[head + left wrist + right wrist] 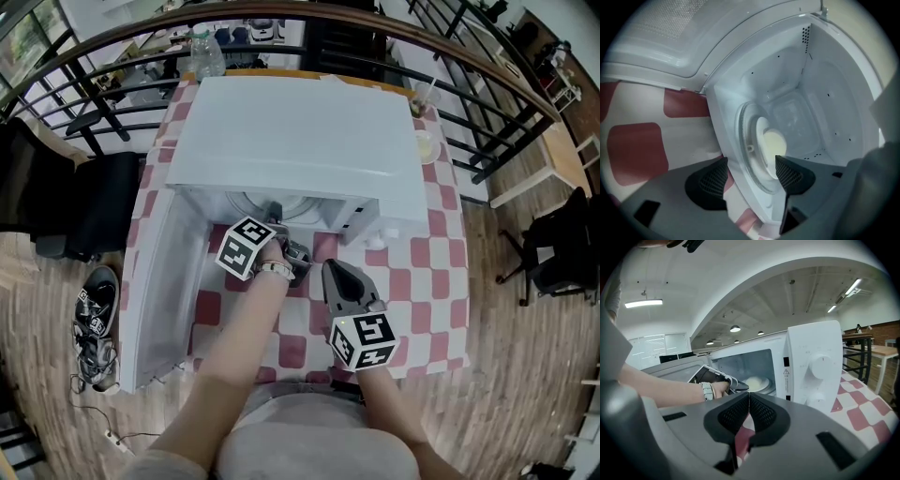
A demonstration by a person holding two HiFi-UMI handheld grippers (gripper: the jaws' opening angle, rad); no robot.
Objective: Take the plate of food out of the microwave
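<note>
The white microwave (300, 141) stands on a red-and-white checked table (417, 281) with its door (155, 281) swung open to the left. Inside, a white plate (762, 131) with pale yellow food (773, 144) rests on the glass turntable (746, 159); the right gripper view also shows the plate (757, 383). My left gripper (751, 174) is at the cavity mouth, open, its pads either side of the turntable's near edge and close to the plate. My right gripper (749, 404) is shut on nothing, held back in front of the control panel (815, 366).
A water bottle (206, 52) stands behind the microwave and a small cup (427, 145) at its right. A black railing (487, 141) curves round the table. Shoes (94, 314) and a dark bag (89, 202) lie on the wooden floor at left.
</note>
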